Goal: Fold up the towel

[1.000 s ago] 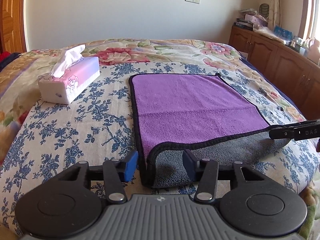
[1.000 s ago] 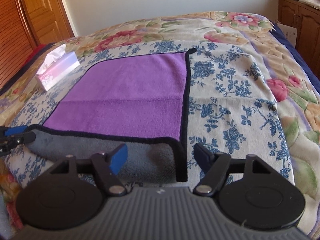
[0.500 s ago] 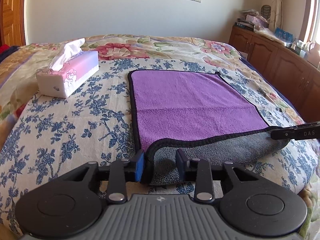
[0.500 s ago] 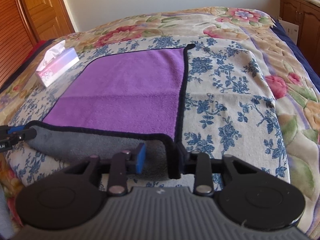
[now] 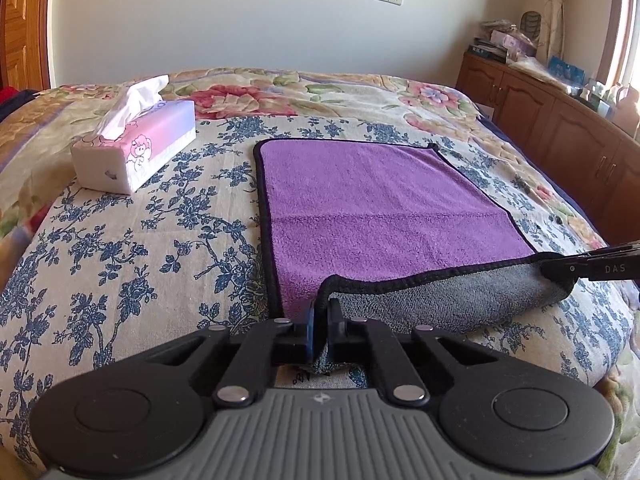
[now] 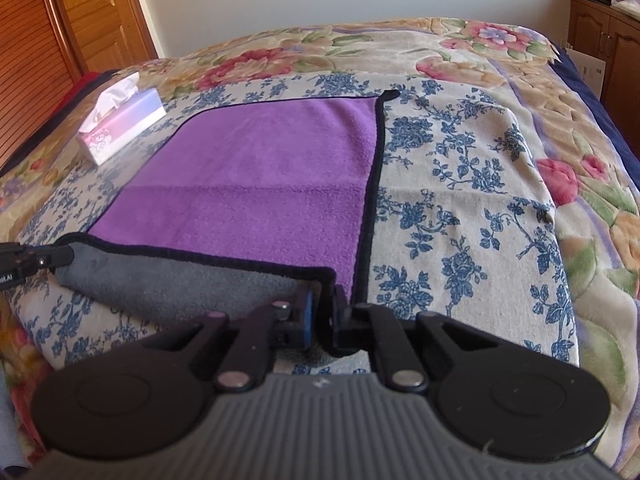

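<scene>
The purple towel point(image 5: 384, 208) lies flat on the floral bedspread point(image 5: 132, 256), its black-bound far edge square to the bed and its near edge rolled back so that the gray underside faces up in a low band across the front. 1 second earlier both grippers stood wide open, each straddling 1 near corner of that band; half a second ago the jaws were partly drawn in; now both sets have come together on the cloth without either hand shifting its position. The left gripper point(image 5: 320, 326) is clamped on the near left corner, with the black hem rising between its blue pad and its black pad. The right gripper point(image 6: 322, 316) is in the last of its closing travel on the near right corner, and gray cloth is pinched between its pads. Each wrist view also shows the tip of the opposite gripper at the far end of the gray band, which confirms that the 2 holds are at opposite corners of the same edge. In judgement, the grasp step is complete and the fold itself has not begun: the towel remains in 1 layer apart from the turned-back edge. The next move calls for lifting both corners together and carrying them toward the far hem, keeping the edge taut so that the corners land aligned. The tissue box point(image 5: 134, 150) stands well apart to the left and is clear of that path.
</scene>
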Demonstrator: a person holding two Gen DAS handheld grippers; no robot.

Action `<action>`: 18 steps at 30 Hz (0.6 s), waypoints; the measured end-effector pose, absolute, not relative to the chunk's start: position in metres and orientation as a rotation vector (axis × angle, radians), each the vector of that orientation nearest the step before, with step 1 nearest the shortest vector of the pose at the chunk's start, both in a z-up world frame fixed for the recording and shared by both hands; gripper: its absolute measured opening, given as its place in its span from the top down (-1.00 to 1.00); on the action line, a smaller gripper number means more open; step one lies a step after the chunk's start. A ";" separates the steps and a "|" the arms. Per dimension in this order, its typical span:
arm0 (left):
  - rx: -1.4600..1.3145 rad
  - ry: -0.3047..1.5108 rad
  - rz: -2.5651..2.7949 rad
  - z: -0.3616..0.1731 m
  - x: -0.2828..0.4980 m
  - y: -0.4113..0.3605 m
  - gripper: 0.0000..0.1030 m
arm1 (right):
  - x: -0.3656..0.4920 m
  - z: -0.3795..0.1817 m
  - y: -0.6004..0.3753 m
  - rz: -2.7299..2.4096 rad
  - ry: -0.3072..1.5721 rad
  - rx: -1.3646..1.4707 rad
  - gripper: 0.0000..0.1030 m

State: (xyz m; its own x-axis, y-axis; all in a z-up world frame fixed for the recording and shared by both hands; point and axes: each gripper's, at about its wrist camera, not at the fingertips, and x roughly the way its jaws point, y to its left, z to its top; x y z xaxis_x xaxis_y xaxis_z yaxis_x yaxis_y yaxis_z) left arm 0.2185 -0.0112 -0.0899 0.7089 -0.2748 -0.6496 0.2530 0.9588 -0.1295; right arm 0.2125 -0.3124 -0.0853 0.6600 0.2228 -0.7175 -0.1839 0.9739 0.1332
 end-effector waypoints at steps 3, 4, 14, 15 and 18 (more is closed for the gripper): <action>-0.037 0.719 -0.296 -0.089 0.218 -0.011 0.88 | 0.212 -0.085 -0.311 0.232 0.815 0.046 0.83; -0.035 0.717 -0.293 -0.088 0.217 -0.012 0.88 | 0.212 -0.085 -0.311 0.232 0.814 0.045 0.84; -0.024 0.696 -0.277 -0.083 0.213 -0.012 0.89 | 0.207 -0.075 -0.309 0.243 0.764 0.026 0.92; -0.028 0.696 -0.278 -0.082 0.213 -0.012 0.89 | 0.207 -0.074 -0.309 0.244 0.757 0.023 0.92; -0.031 0.687 -0.277 -0.079 0.213 -0.012 0.89 | 0.207 -0.072 -0.308 0.247 0.745 0.023 0.93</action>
State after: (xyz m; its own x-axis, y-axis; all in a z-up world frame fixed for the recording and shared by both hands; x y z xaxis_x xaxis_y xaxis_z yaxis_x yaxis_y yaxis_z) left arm 0.2134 -0.0116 -0.0794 0.7382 -0.2628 -0.6213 0.2426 0.9628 -0.1190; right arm 0.2072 -0.3082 -0.0724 0.7076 0.2310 -0.6678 -0.2145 0.9707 0.1084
